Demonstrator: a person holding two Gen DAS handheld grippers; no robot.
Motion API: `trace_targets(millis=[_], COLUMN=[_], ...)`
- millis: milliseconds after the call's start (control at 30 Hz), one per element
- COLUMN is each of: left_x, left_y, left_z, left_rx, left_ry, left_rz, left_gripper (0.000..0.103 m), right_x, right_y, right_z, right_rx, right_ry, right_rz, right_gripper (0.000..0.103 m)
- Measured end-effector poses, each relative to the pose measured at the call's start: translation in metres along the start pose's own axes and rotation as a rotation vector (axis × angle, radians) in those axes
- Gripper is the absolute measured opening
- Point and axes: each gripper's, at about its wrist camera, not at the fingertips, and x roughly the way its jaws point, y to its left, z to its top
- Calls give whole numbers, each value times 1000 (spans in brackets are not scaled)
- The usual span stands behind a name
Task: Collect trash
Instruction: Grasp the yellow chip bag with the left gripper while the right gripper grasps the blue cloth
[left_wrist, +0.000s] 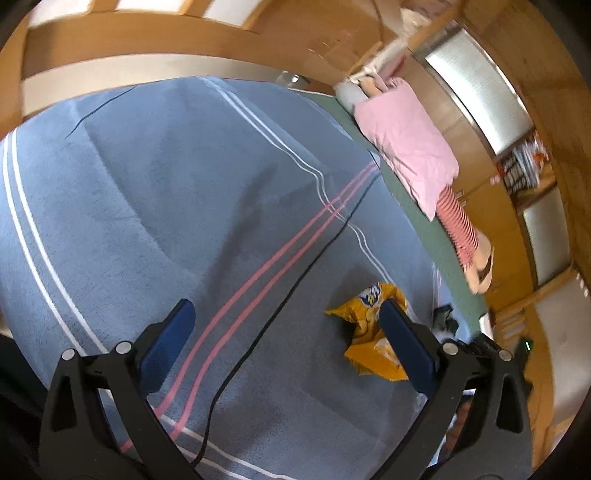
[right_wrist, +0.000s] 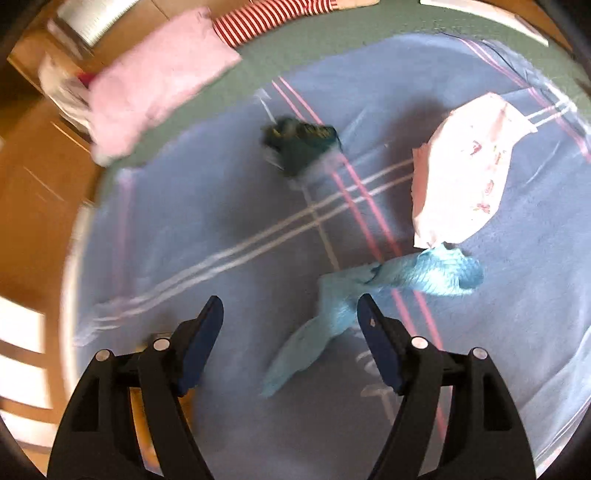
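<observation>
While hanging over a blue striped blanket (left_wrist: 155, 192) on a bed, both grippers (left_wrist: 286, 325) (right_wrist: 290, 314) wide open, holding nothing.

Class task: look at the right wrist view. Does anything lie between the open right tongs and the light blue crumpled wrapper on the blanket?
Nothing visible does. The right tongs are open above the blue blanket, and the light blue wrapper lies just ahead, its near end by the right finger. The dark green wrapper and pink-white bag lie farther off.
</observation>
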Motion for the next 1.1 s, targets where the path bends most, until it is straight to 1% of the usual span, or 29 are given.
trace_targets(millis=[33, 67, 100, 133, 167, 200, 233, 267, 333, 400, 433, 533, 567, 600, 667, 733, 767, 833, 900, 1000, 1100], left_x=[0, 1, 0, 0, -1, -1, -1, 0, 2, 2, 2, 2, 2, 3, 3, 3, 3, 3, 4, 7, 9], left_y=[-4, -7, -10, -12, -13, -13, -11, -9, -6, -3, -3, -2, -2, -1, 0, 1, 3, 6, 7, 7, 3], left_z=[-1, -3, -4, -6, -6, -6, -6, -5, -4, -3, -3, -3, -3, -3, -3, -1, -1, 1, 1, 1, 0], left_rx=[23, 50, 69, 82, 86, 85, 77, 68, 45, 30, 27, 29, 29, 27, 19, 8, 0, -14, -28, -32, -15], left_ry=[0, -3, -7, -12, -14, -14, -10, -6, 3, 7, 8, 6, 7, 8, 13, 14, 14, 17, 27, 46, 57], left_rz=[8, 17, 23, 26, 26, 25, 22, 21, 19, 18, 17, 16, 16, 16, 14, 11, 8, 4, 0, -3, -3], left_gripper=[99, 99, 99, 99, 99, 99, 99, 99, 99, 99, 99, 99, 99, 99, 99, 99, 99, 99, 99, 99, 99], right_x=[10, 17, 26, 30, 31, 31, 32, 30, 31, 35, 34, 33, 32, 31, 28, 24, 22, 16, 8, -3, -18], right_y=[4, 5, 6, 8, 14, 16, 20, 13, 18, 33, 37, 53, 58, 68, 86, 96, 98, 98, 90, 73, 46], right_z=[-2, -5, -8, -9, -13, -14, -17, -18, -22, -23, -28, -46, -52, -62, -84, -100, -105, -118, -126, -126, -124], right_rx=[-29, -41, -50, -66, -112, -140, -165, -184, -223, -265, -284, -332, -354, -400, -498, -560, -570, -580, -571, -533, -484], right_ry=[9, 13, 21, 6, -31, -43, -50, -53, -42, -17, -11, 45, 62, 83, 103, 132, 151, 195, 207, 195, 177], right_rz=[-70, -102, -128, -154, -185, -183, -172, -169, -136, -86, -72, 32, 54, 77, 92, 128, 151, 196, 203, 197, 182], right_gripper=[74, 73, 69, 64, 60, 44, 35, 33, 25, 21, 7, 7, 7, 7, 7, 7, 7, 7, 7, 7, 7])
